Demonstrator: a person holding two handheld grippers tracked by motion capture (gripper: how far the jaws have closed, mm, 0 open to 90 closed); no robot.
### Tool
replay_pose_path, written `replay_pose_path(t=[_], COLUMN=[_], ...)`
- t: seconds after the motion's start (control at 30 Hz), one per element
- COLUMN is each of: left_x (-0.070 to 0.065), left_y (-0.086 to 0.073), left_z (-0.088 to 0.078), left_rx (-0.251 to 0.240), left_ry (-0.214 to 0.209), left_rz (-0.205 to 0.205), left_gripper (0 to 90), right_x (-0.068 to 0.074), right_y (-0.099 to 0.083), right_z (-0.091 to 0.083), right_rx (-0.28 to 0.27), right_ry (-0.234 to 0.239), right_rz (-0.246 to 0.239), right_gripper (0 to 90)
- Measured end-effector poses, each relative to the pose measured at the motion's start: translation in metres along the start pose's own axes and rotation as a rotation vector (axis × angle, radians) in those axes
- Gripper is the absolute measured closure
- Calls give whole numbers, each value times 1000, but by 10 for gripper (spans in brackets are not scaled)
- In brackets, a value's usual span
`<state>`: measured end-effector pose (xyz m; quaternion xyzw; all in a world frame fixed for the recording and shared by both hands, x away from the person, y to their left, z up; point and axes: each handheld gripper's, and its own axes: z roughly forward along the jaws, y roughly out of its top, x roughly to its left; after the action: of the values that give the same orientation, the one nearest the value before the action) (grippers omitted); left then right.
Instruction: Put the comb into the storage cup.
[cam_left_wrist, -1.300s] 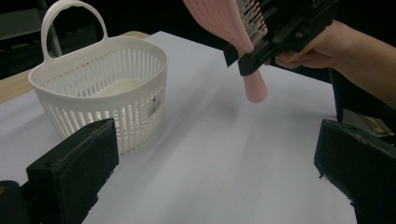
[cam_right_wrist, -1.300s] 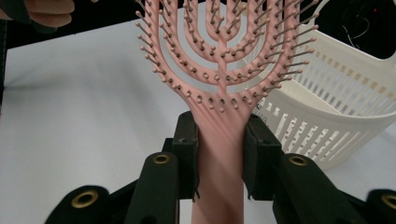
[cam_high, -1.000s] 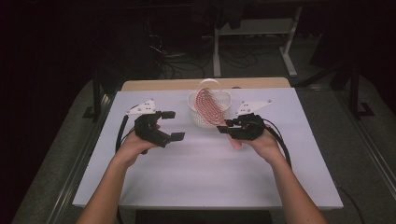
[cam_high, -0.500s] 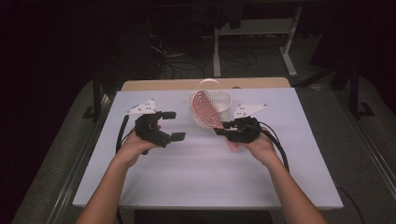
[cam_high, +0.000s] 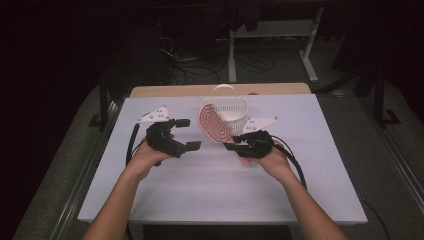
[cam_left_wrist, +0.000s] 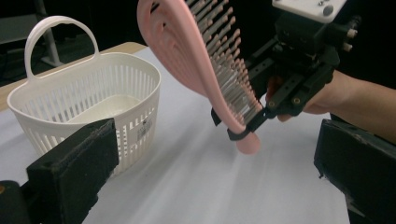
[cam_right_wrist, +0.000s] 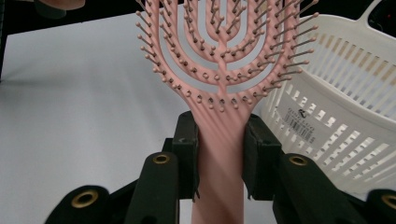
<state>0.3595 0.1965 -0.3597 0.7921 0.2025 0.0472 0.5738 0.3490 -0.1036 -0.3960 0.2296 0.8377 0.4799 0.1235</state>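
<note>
A pink hairbrush (cam_right_wrist: 219, 60) with an open, branching head and grey-tipped bristles is held by its handle, clamped between the 2 jaws of the right gripper (cam_high: 239, 145). In the high view it sits at the centre of the frame, tilted up against a white slatted basket (cam_high: 231, 107). The left gripper (cam_high: 186, 134), centre left, hangs wide open and empty above the white table (cam_high: 200, 190).

Pink brush (cam_right_wrist: 219, 70) w/ grey bristles; white slotted basket (cam_left_wrist: 93, 93); white table (cam_high: 210, 190); black jaws.
</note>
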Motion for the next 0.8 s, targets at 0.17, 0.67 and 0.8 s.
replay_pose_path(t=[0.17,0.67,0.8], left_x=[-1,-6,-8], left_y=[1,3,4], left_z=[2,8,10], left_rx=[4,12,15], left_ry=[7,36,44], left_rz=[-1,-7,-9], left_gripper=[0,0,0], right_x=[4,15,18], right_y=[0,0,0], right_z=[3,14,16], right_rx=[0,10,10], right_ry=[7,30,35], right_rz=[-6,-24,-23], right_gripper=[684,684,684])
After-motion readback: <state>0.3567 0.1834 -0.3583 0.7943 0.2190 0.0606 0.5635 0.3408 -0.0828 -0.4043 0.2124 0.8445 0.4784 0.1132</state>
